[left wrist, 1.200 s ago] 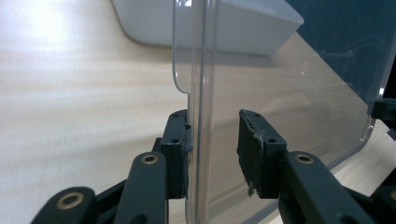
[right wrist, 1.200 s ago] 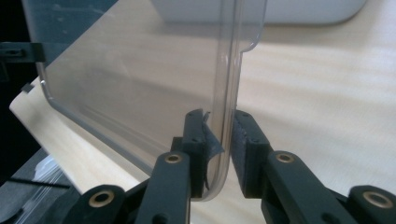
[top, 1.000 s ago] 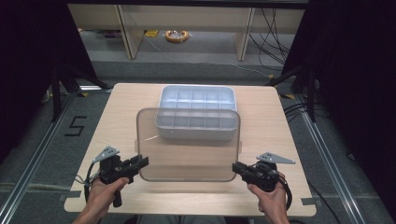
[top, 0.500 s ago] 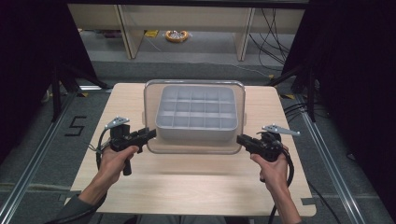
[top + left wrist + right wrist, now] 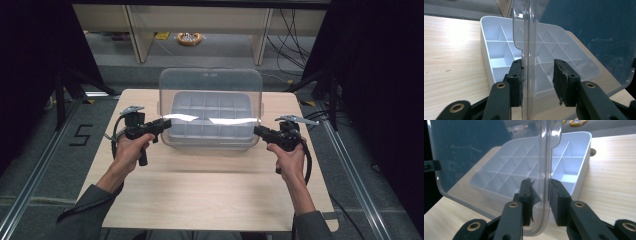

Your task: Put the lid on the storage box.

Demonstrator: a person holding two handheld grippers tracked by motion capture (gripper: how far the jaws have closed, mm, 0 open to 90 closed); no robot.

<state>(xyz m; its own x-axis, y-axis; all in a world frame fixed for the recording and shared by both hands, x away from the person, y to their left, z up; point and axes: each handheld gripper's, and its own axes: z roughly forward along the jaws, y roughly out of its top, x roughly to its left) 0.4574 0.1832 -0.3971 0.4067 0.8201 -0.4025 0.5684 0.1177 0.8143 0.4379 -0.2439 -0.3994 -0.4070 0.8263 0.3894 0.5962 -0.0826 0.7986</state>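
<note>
A: Status of the tongs?

B: The left gripper (image 5: 162, 124) and right gripper (image 5: 259, 131) each straddle a side edge of the clear lid (image 5: 210, 90), held upright above the white divider tray (image 5: 210, 107). Their jaws are narrow, and have just been easing apart.

A: Hazard?

B: In the left gripper view one pad (image 5: 561, 82) stands clear of the rim. With loose contact, the lid may tilt, slip and strike the tray or table (image 5: 210, 195).
</note>
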